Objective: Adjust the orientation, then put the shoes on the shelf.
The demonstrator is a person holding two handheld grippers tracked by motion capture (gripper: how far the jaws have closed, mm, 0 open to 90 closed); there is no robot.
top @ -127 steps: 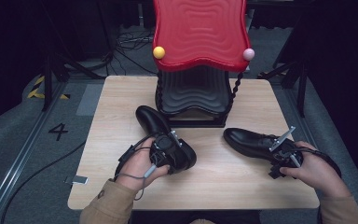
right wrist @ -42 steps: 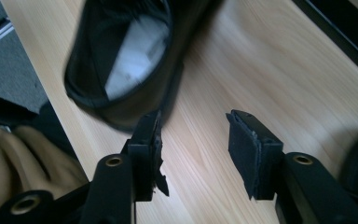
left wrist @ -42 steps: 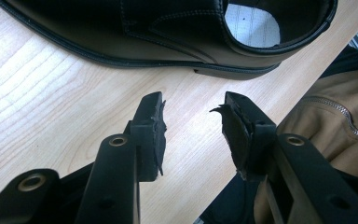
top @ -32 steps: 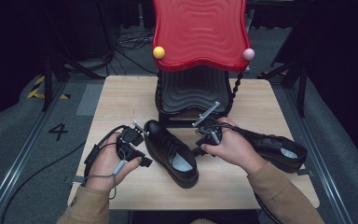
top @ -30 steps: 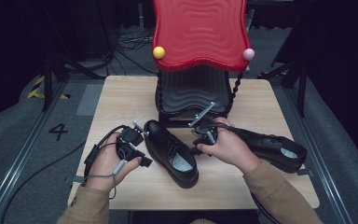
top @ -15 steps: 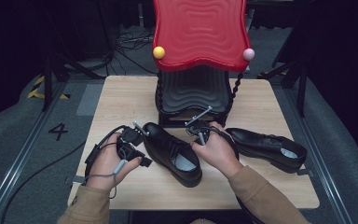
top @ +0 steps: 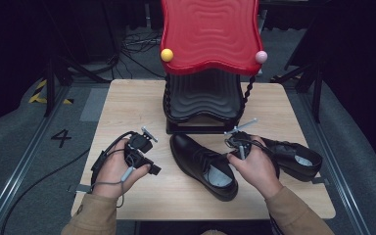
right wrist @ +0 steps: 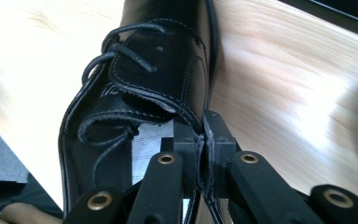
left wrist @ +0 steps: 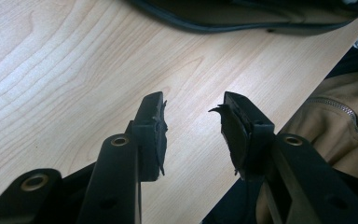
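Gripping the collar of the near shoe (right wrist: 168,70), the right claw (right wrist: 204,140) is clenched on the leather rim, jaws having just closed there. The pairing of the shoes is judged in hand; next, this shoe would need dragging beside the second shoe (top: 293,156), lying just beyond the claw. The left claw (left wrist: 193,121) is held released over bare worktop (left wrist: 51,70). Farther off, the rack (top: 203,100) holds nothing visible.
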